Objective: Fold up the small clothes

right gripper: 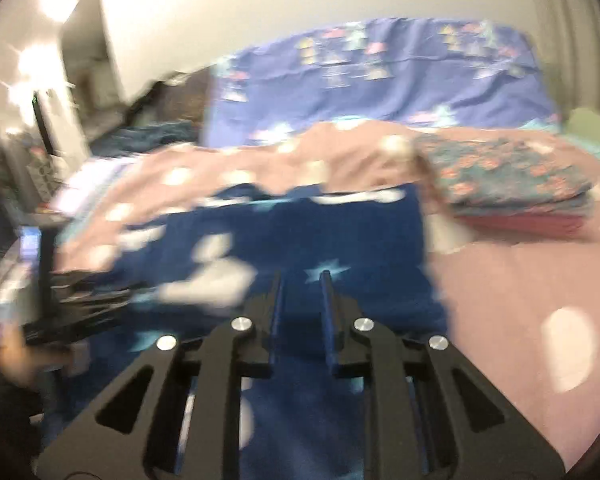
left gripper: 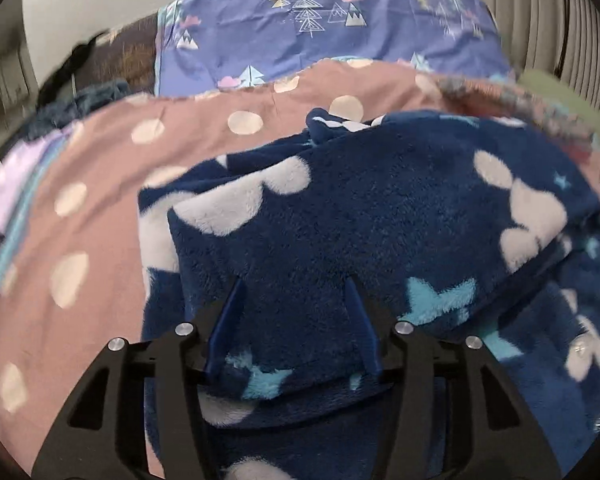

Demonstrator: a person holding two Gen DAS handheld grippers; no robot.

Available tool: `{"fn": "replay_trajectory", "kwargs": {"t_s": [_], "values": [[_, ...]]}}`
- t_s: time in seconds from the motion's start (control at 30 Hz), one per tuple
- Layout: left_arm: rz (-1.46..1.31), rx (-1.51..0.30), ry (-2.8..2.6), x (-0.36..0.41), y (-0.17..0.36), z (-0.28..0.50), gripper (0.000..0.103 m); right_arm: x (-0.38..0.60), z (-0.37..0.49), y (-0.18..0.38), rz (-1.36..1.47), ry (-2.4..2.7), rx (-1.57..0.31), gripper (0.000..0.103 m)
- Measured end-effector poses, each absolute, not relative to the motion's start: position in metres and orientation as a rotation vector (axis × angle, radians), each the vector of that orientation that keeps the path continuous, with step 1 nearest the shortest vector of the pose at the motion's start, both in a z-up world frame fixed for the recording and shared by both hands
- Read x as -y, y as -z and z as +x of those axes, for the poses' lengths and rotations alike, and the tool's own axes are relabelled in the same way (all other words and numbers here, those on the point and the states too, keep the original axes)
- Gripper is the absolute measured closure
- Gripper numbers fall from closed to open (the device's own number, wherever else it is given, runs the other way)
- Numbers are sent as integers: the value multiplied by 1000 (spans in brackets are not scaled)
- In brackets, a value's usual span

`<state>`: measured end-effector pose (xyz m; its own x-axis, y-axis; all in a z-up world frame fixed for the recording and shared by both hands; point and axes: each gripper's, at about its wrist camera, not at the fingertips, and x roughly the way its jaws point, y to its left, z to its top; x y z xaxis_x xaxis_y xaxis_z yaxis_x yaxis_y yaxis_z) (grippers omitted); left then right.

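My left gripper (left gripper: pixel 296 284) has its two blue fingers (left gripper: pixel 232 312) spread wide, and a fold of the navy fleece garment (left gripper: pixel 380 208) bulges up between them; the fabric fills the gap, but I cannot tell whether the fingers actually pinch it. In the left wrist view the fleece, patterned with white clouds and pale blue stars, takes up the centre and lower right of the frame, doubled over itself with one layer's edge running across the middle left. It lies on the pink bedspread (left gripper: pixel 100 184) with white dots, which fills the left of the frame.

My right gripper (right gripper: pixel 302 280) sits at the bottom centre of its view with its fingers (right gripper: pixel 326 304) drawn close together, a narrow slot left between them. The picture is smeared, so I cannot tell whether any cloth sits in that slot. The same navy fleece garment (right gripper: pixel 340 232) spreads under and ahead of them across the centre of the frame.

At the right of the right wrist view, a folded stack of clothes (right gripper: pixel 512 184) rests on the bedspread (right gripper: pixel 520 280), topped by a teal floral piece. At the top of both views a purple pillow (left gripper: pixel 340 28) printed with trees and mountains lies across the head of the bed. My other gripper shows as a dark blur at the lower left of the right wrist view.
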<state>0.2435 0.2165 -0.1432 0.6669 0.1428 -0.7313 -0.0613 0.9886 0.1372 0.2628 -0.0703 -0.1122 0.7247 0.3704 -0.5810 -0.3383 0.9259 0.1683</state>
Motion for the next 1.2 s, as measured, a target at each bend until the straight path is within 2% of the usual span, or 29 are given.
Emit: {"fn": "replay_trajectory", "kwargs": {"t_s": [0.1,0.17,0.27,0.33,0.4,0.53,0.7,0.8,0.9,1.07,1.13,1.2], "values": [[94,-828,-110,-220,144,242,50,89,306,164,107,-336,-862,89],[72,-827,-103,-224,144,241,49,101,308,164,180,-371,-861,89],[47,-816,-89,-225,139,237,49,96,297,154,94,-360,-841,87],[33,-805,-71,-223,127,219,43,110,277,144,135,-397,-854,79],[-7,-770,-1,-224,114,188,32,135,247,136,194,-522,-851,79],[-26,-802,86,-223,114,125,32,151,185,129,155,-700,-862,79],[33,-864,26,-219,134,57,31,124,107,149,93,-1016,-968,83],[24,-896,-10,-223,141,30,25,91,62,173,-46,-1083,-1042,84],[-45,-910,9,-230,147,6,25,79,26,168,-162,-1054,-943,84],[-207,-903,55,-242,155,-24,24,89,6,159,-84,-1178,-978,84],[-245,-895,68,-241,156,-32,23,93,5,156,-27,-1198,-997,78],[-257,-891,80,-237,157,-39,23,103,7,156,65,-1217,-1029,66]]}}
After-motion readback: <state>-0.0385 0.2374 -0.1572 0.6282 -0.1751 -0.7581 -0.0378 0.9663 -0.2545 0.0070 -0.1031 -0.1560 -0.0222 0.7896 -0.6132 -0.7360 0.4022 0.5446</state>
